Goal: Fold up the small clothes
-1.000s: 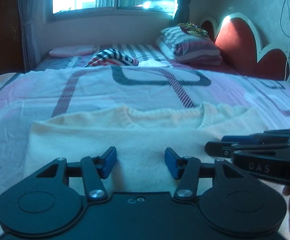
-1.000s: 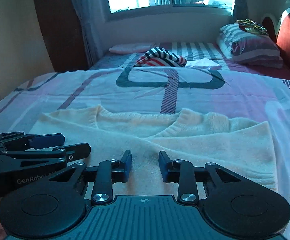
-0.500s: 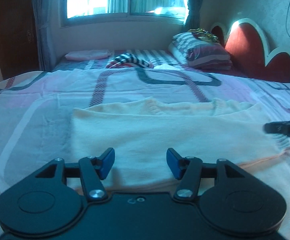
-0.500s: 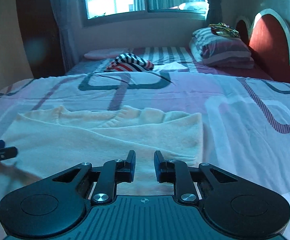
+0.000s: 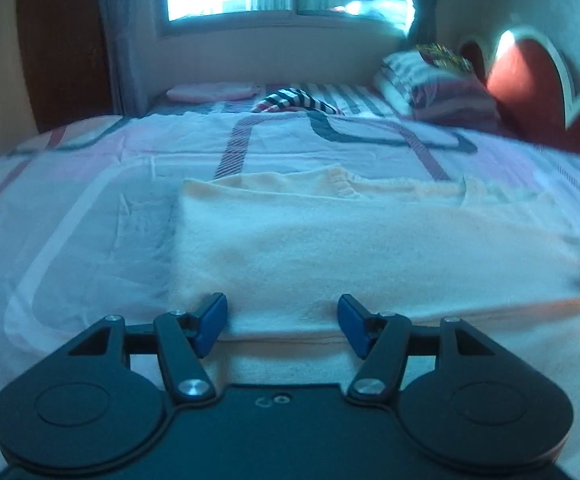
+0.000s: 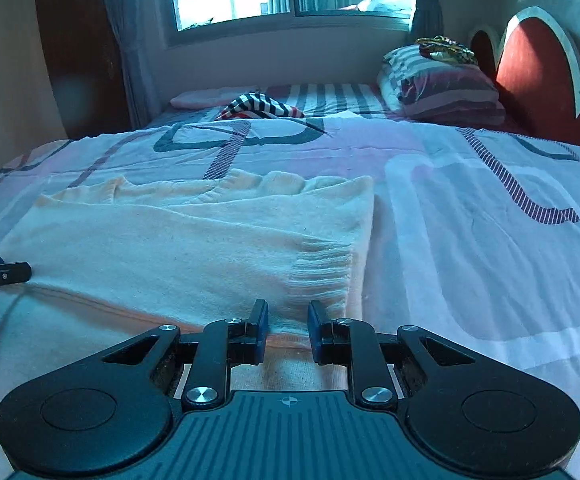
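Observation:
A cream knitted sweater [image 5: 349, 248] lies flat on the bed, partly folded, its neckline toward the far side; it also shows in the right wrist view [image 6: 194, 248]. My left gripper [image 5: 282, 322] is open and empty, at the sweater's near edge toward its left corner. My right gripper [image 6: 288, 330] is open with a narrower gap, empty, at the near edge by the ribbed cuff [image 6: 321, 276] at the right corner. Each gripper's tip shows at the edge of the other's view.
The bed has a pink and white patterned sheet [image 6: 469, 220]. A striped garment [image 6: 262, 106] and a pink folded cloth [image 5: 214, 91] lie far back. Striped pillows [image 6: 445, 88] rest by the red headboard [image 6: 537, 76]. A window is behind.
Both grippers have moved apart, the left toward the sweater's left side and the right toward its right corner. The right gripper has dropped closer to the near edge.

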The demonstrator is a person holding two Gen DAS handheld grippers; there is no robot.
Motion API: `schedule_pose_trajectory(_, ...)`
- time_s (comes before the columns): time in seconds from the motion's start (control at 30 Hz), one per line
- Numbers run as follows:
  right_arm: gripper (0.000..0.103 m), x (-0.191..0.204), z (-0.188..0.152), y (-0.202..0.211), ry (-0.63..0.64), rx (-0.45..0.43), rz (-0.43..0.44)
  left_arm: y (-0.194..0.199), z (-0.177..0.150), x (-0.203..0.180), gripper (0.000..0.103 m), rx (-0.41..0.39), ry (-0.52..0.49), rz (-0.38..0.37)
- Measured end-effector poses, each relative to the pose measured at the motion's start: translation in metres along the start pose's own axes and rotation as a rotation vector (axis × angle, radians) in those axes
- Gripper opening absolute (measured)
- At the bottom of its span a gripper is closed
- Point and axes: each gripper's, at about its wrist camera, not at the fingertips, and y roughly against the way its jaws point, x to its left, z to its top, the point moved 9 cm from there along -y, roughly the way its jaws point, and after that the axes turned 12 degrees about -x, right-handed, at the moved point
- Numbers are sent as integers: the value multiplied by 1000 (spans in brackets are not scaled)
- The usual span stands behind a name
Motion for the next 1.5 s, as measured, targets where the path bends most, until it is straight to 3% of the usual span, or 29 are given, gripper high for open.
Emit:
schedule_pose_trajectory(0.13,20,7,4,5,24,-15,7,7,2,-10,60,6,-59,35)
schedule_pose_trajectory(0.27,20,7,-5,0,56,-1,19,3,-5,-6,64,28,-10,59)
schedule_pose_trajectory(0.53,20,3,-6,0,45,0,39,1,-5,-10,66,24,-28,99)
schedule_pose_trajectory(0.97,20,7,-7,-1,86,-2,10,4,-8,-8,67,6,-50,55)
schedule_pose_trajectory(1.23,20,12,-4,-6,128,63,-17,6,-14,0,73,110,-24,-1)
schedule_pose_trajectory(1.37,20,12,1,-1,135,95,-24,15,-13,5,73,131,-2,24)
schedule_pose_trajectory(1.43,20,11,16,27,94,-4,1,33,-11,10,73,92,7,32)
schedule_pose_trajectory(1.47,23,11,18,39,93,-32,15,47,-13,15,75,67,8,33)
schedule_pose_trajectory(1.5,39,10,15,51,88,-23,23,60,-17,20,75,51,8,39)
